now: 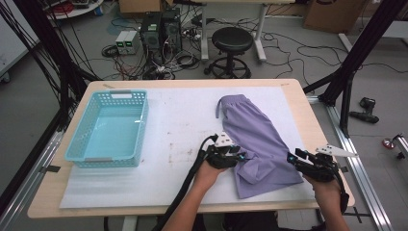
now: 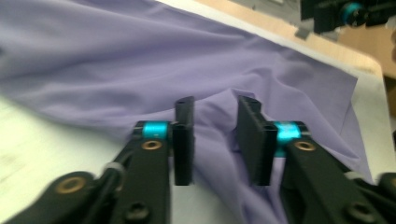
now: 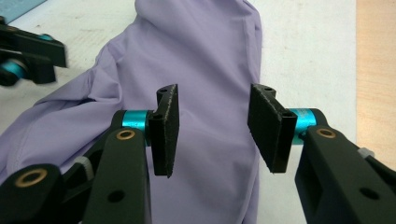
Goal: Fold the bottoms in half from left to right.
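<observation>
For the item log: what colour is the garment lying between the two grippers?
Plain lilac purple garment, no pattern; the right gripper view shows it best.

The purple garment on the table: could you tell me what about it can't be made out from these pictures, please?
- High view: the purple garment's near left edge lies under the left gripper.
- Left gripper view: blur hides seams, and the frame's top and left edges crop the cloth.
- Right gripper view: the right gripper covers the cloth's bottom corners.
- Any view: its underside, against the white mat.
</observation>
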